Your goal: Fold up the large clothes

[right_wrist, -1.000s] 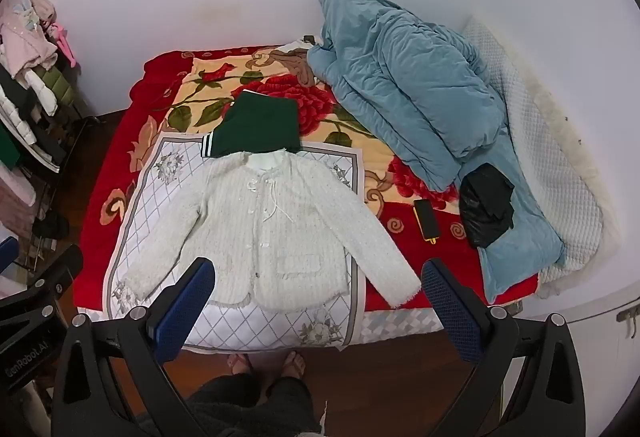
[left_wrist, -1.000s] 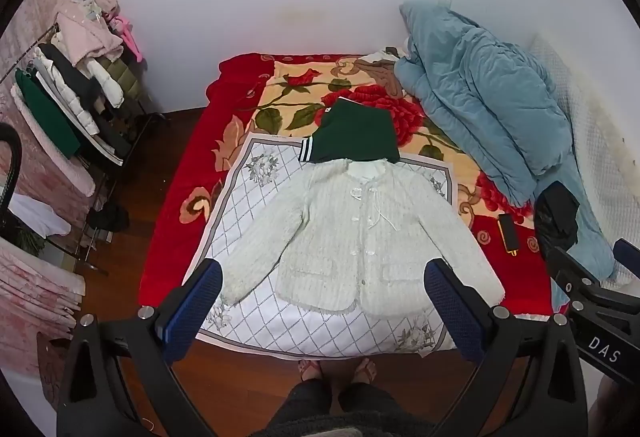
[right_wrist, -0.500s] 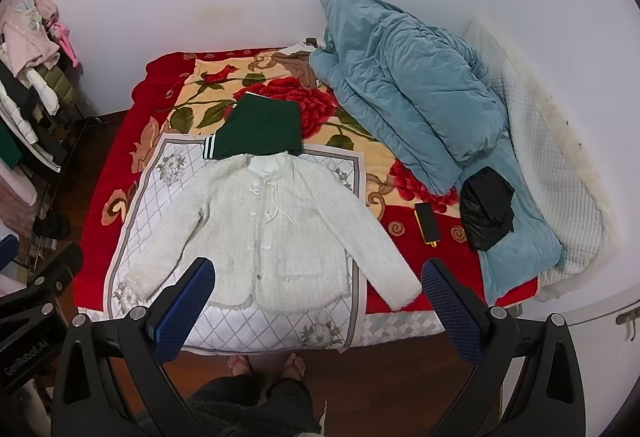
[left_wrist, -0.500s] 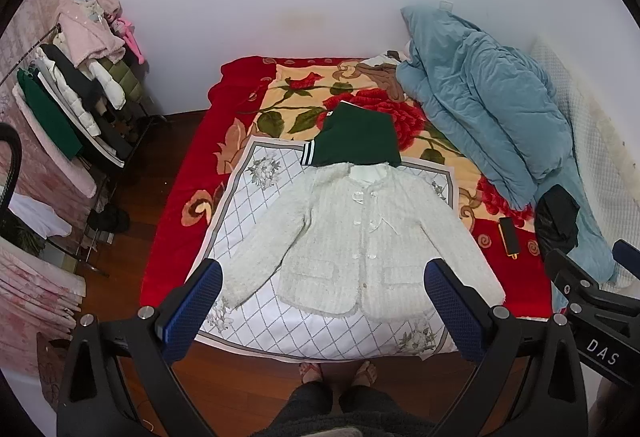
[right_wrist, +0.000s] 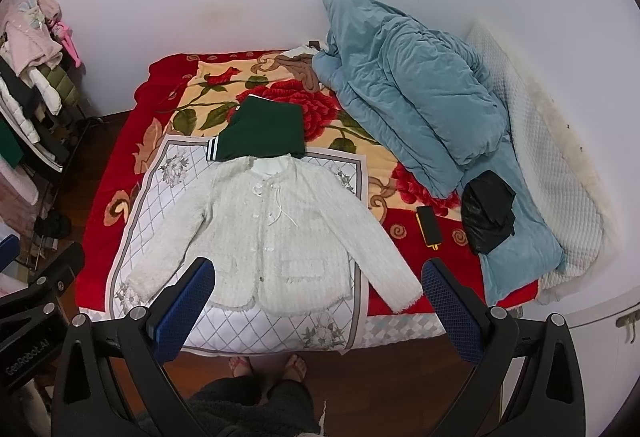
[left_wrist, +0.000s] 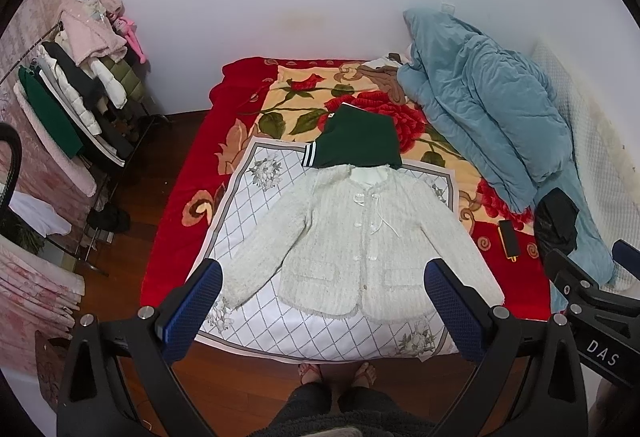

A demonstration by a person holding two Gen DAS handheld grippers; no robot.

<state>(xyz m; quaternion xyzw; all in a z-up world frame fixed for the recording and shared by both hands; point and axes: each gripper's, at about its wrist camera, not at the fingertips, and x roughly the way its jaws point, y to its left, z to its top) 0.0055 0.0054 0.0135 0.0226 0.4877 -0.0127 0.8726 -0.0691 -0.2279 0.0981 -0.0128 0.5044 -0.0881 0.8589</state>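
A bed covered by a red floral blanket is seen against a plain white wall, with dark wooden floor along its near and left sides. A white diamond-patterned sheet is laid over the near half of the blanket. The cream jacket is spread flat on that sheet at the centre of both views, front up, sleeves angled outward and down. Its collar is touched by a folded green garment lying just above it; whether the collar is overlapped cannot be told. A rumpled blue quilt is piled in the upper right, and a black bag rests on its lower part, with a small dark flat object beside it on the blanket; what it is cannot be made out. A clothes rack is cut off at the left edge of the frame. Only the person's feet and dark trousers are shown at the bottom edge.

The left gripper is held above the bed's near edge with its jaws spread wide, nothing between them. The right gripper is likewise held released and empty; its lower hem and right cuff are partly hidden behind the blue fingers.
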